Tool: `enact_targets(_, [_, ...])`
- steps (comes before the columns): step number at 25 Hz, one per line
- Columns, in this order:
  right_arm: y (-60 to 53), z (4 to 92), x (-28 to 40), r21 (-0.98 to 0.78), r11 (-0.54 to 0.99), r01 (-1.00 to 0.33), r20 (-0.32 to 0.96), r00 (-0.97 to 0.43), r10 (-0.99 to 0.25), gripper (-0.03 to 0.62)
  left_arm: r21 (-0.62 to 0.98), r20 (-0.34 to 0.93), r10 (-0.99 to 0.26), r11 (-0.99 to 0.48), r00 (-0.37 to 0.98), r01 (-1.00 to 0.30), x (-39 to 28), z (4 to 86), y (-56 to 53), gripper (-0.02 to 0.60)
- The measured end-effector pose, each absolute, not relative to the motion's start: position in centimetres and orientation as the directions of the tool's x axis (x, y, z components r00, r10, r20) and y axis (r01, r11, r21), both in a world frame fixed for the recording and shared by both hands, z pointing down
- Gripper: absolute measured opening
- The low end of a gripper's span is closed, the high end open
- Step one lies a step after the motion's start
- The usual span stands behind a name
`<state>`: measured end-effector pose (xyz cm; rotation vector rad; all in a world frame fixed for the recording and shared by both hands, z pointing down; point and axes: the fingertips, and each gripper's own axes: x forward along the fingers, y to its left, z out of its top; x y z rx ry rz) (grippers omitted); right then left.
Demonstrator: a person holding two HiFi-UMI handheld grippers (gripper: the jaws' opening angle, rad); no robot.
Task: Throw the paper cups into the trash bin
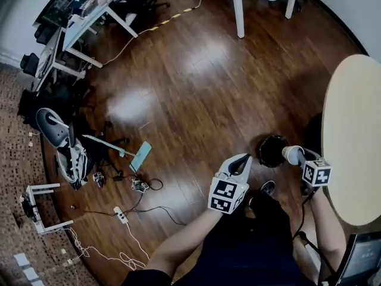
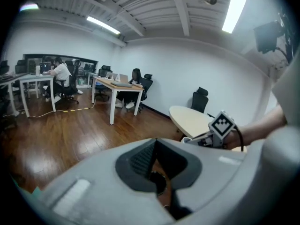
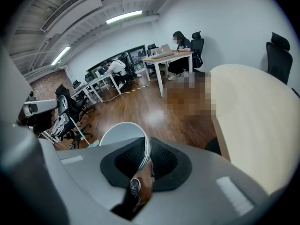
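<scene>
Gripping of the paper cup [image 3: 119,135] by its thin wall is noted at the right gripper [image 3: 146,153], just beside the trash bin [image 1: 264,151] and not yet inside it. The cup is judged light, soft and easily crushed, with the rim the firmest hold. The left gripper [image 2: 155,149] is closed on nothing.

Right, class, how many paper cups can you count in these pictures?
1. The paper cup is clamped in the right gripper, near the trash bin. Others may lie out of view.
</scene>
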<state>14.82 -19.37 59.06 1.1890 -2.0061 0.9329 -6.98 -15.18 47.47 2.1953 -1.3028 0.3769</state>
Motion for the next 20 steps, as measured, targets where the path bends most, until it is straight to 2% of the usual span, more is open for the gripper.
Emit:
enact_targets(5, [-18.9,62.7,13.9,-0.253,0.31,-0.916,0.804,-0.378,-0.459,0.041,0.335,0.537,-0.666,-0.395,0.518,-0.856,-6.9,50.1,-15.9,0.004])
enact_targets(10, [-18.5,71.4,15.5,-0.269,0.269,-0.925,0.807,-0.368,-0.461,0.042,0.257,0.608,-0.639,-0.403,0.471,-0.878,-5.4,58.7,-16.4,0.003])
enact_targets(16, [-18.1,81.6,14.8,-0.207,0.356,-0.911,0.861,-0.343,-0.377,0.041,0.281,0.677,-0.567,-0.39,0.469,-0.877,-4.3,65.9,-13.8,0.004])
enact_targets(20, [-18.4,89.4,14.4,-0.213,0.342,-0.915,0.892,-0.325,-0.313,0.042,0.333,0.697,-0.538,-0.341,0.473,-0.879,-4.8,67.9,-11.6,0.004])
